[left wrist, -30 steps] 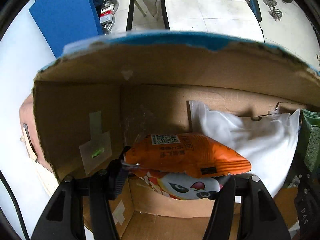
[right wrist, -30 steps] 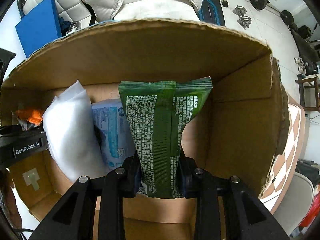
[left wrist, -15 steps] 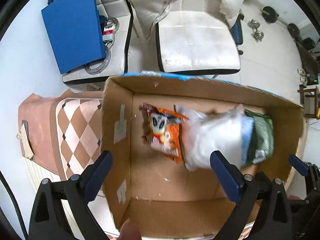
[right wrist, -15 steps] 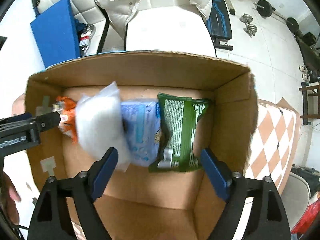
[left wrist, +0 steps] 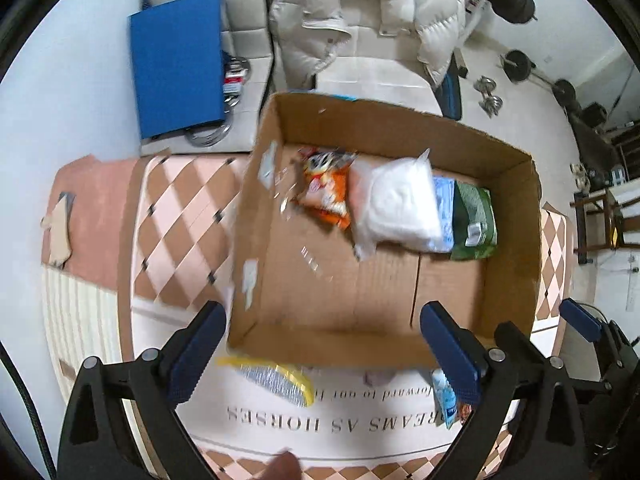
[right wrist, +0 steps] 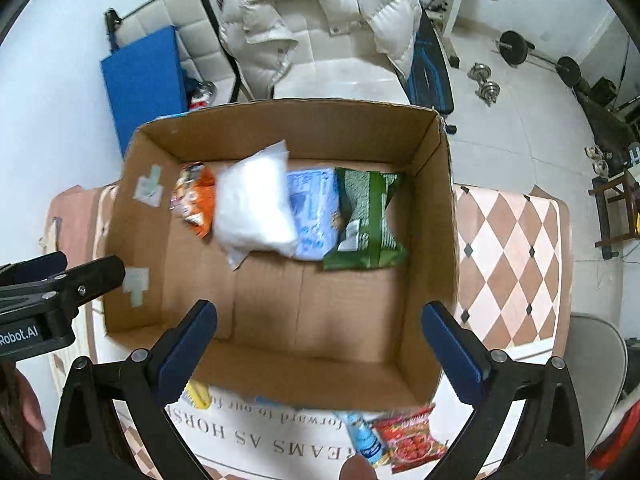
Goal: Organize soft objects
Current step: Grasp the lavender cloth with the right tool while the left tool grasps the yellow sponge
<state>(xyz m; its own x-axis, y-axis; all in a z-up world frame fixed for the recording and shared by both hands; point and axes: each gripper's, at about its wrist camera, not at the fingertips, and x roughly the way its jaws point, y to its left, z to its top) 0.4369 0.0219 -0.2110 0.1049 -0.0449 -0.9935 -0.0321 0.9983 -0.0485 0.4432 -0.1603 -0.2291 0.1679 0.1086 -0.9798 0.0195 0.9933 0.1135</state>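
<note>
An open cardboard box [left wrist: 512,248] [right wrist: 436,208] holds a row of soft packs along its far wall: an orange snack bag [left wrist: 326,192] [right wrist: 194,200], a white pack [left wrist: 400,208] [right wrist: 252,204], a light blue pack [left wrist: 443,208] [right wrist: 314,208] and a green bag [left wrist: 474,220] [right wrist: 366,220]. My left gripper [left wrist: 324,356] is open and empty, above the box's near edge. My right gripper [right wrist: 320,348] is open and empty, above the box's near wall. A yellow-and-silver pack [left wrist: 272,376], a blue pack [right wrist: 362,436] and a red snack bag [right wrist: 412,440] lie in front of the box.
The box stands on a cloth with checked border and printed letters [left wrist: 320,420] [right wrist: 256,440]. Behind it are a white padded chair with a white down jacket [left wrist: 372,28] [right wrist: 320,20], a blue board [left wrist: 176,64] [right wrist: 144,80] and dumbbells [left wrist: 490,96] on the floor.
Both grippers let go of their bags, the left the orange one and the right the green one, opened and pulled back up out of the box. The bags now lie in the box.
</note>
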